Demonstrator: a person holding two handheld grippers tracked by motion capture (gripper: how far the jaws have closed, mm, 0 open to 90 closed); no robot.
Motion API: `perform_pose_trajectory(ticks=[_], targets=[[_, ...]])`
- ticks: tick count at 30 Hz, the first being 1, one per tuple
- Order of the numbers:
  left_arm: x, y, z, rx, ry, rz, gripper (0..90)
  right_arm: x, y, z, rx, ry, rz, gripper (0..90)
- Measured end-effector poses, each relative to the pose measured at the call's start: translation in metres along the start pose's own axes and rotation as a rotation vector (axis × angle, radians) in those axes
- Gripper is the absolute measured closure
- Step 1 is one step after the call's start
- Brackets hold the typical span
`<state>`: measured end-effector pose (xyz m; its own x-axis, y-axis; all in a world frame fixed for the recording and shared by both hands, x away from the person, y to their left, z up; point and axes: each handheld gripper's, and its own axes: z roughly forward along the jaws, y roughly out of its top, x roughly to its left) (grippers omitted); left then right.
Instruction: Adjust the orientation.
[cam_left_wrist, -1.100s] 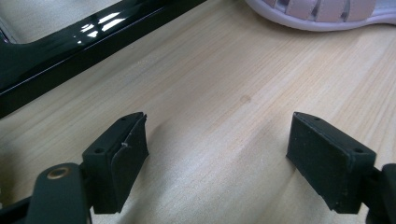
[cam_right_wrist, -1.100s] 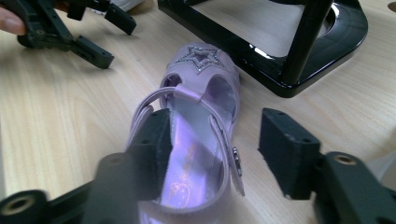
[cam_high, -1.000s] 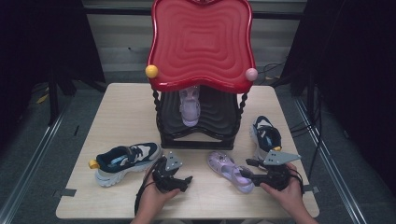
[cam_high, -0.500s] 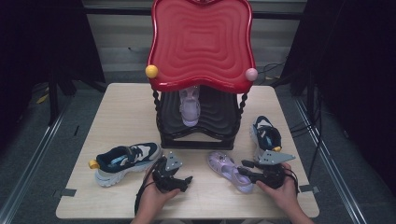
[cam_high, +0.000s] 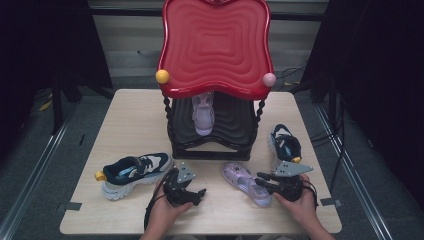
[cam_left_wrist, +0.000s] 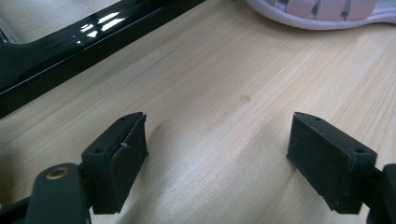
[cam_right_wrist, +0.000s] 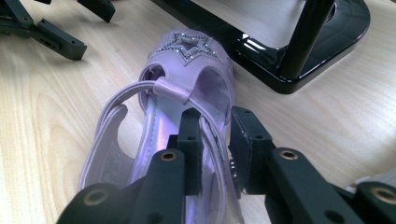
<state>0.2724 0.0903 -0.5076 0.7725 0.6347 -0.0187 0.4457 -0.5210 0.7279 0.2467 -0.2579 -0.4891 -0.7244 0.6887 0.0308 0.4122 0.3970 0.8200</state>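
Near the table's front right edge, your right gripper (cam_right_wrist: 212, 140) has just been closing its jaws on the side wall and strap of the lilac sandal (cam_right_wrist: 187, 79), which lies flat on the wood in front of the black shelf base (cam_right_wrist: 299, 51). You see a glittery star on its toe strap and thin ankle straps; no readable brand or writing shows. Your left gripper (cam_left_wrist: 217, 158) rests on bare pale wooden table (cam_left_wrist: 224, 93), jaws wide apart with nothing between them. Dark curtains flank the room.
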Motion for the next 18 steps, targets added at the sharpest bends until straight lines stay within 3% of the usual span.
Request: perform_pose_trajectory(ticks=[11, 18], targets=[[0.0000, 0.0001, -0.0001, 0.001, 0.000, 0.001, 19.1, 0.0072, 0.0039, 0.0004, 0.008, -0.020, -0.117, 83.6], [0.0000, 0.0000, 0.0000, 0.000, 0.000, 0.000, 19.1, 0.0088, 0.0050, -0.0036, -0.004, -0.028, -0.139, 84.0]])
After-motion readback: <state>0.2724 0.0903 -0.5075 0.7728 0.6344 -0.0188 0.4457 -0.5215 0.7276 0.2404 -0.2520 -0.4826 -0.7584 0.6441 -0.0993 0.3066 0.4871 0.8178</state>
